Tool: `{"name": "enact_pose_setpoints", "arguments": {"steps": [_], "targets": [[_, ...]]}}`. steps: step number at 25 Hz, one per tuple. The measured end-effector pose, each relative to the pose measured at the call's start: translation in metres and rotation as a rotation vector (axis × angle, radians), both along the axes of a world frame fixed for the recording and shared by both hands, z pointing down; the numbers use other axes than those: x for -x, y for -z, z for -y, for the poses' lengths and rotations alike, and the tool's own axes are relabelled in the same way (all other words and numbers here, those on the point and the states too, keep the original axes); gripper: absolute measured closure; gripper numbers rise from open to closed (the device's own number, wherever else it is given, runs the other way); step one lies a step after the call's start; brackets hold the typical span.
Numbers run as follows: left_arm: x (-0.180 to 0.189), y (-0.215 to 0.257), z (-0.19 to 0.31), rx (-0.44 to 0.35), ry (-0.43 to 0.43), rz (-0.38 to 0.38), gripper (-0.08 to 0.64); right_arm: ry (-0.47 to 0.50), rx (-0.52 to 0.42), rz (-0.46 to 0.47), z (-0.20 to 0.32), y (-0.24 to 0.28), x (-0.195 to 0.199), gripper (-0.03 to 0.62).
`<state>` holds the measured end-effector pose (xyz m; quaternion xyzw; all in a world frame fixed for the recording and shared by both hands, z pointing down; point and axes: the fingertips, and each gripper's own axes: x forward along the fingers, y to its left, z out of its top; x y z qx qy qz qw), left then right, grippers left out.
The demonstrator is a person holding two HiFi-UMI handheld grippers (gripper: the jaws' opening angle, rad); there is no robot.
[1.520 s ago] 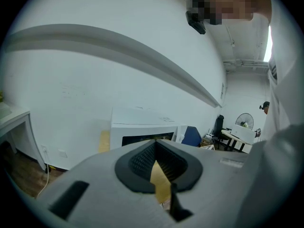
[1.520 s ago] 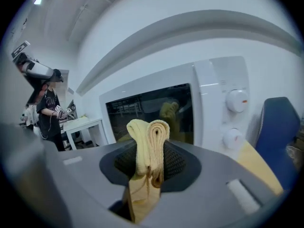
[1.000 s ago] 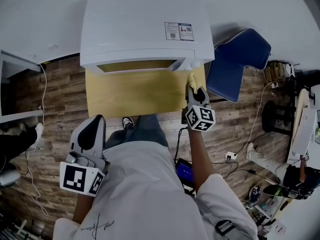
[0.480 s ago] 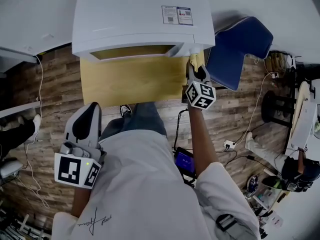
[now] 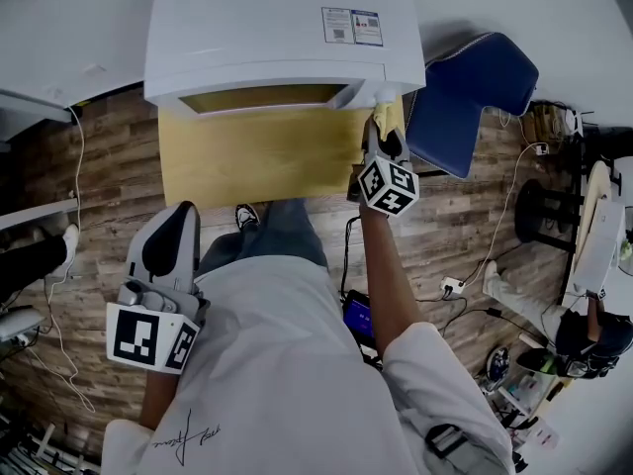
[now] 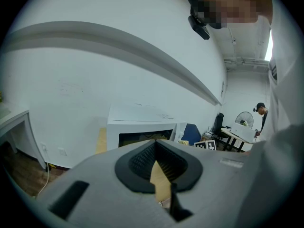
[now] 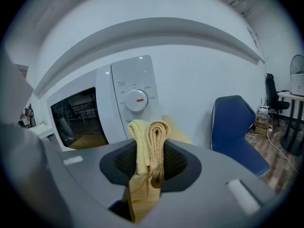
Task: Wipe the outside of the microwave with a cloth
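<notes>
**Wood-plank floor (image 5: 89,166) below, folded yellow terry cloth (image 5: 386,117) now up at the white box-shaped microwave (image 5: 277,28)**

Pale wall and plank flooring frame the light wooden bench (image 5: 257,156) that carries the microwave in the upper middle of the head view. Over the last second the right claw (image 5: 382,137) has travelled from the bench's near right edge up to the microwave's lower right front corner. In the last half second it has barely shifted, so the approach looks finished.

Its jaws are clamped on the cloth. In the right gripper view the cloth (image 7: 151,141) stands up between them as two rolled folds, aimed at the control panel with its round white dial (image 7: 137,100), right of the dark door window. No view settles whether the cloth already touches the panel; it is at least just beside it.

The left claw (image 5: 170,231) has stayed low in the lower left of the head view, well apart from the microwave. Its own view shows its jaws together with nothing between them. A blue padded chair (image 5: 470,107) sits at the upper right, beside the bench.

For the task, the carry seems to be over and the wiping proper is starting, or about to start, at the control side of the front. The door, top and side walls would still need passes.
</notes>
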<state>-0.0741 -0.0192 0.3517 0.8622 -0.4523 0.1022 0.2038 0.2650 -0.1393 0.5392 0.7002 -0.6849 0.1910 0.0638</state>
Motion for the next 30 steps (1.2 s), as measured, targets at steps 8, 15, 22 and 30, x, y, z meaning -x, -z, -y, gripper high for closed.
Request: {"name": "enact_pose_setpoints", "arguments": {"steps": [8,15,22,30], "targets": [[0.006,0.001,-0.001,-0.007,-0.006,-0.009,0.566,0.001,-0.023,-0.002,-0.006,0.009,0.01,0.474],[0.009,0.003,-0.003,-0.01,-0.009,-0.023,0.566,0.082,-0.029,0.0,-0.011,0.012,0.044,0.474],[0.014,0.001,-0.006,-0.007,0.009,-0.022,0.566,0.073,-0.025,0.042,-0.019,0.011,0.067,0.474],[0.017,0.001,-0.008,-0.008,0.021,-0.02,0.566,0.145,-0.032,0.034,-0.017,0.011,0.097,0.474]]}}
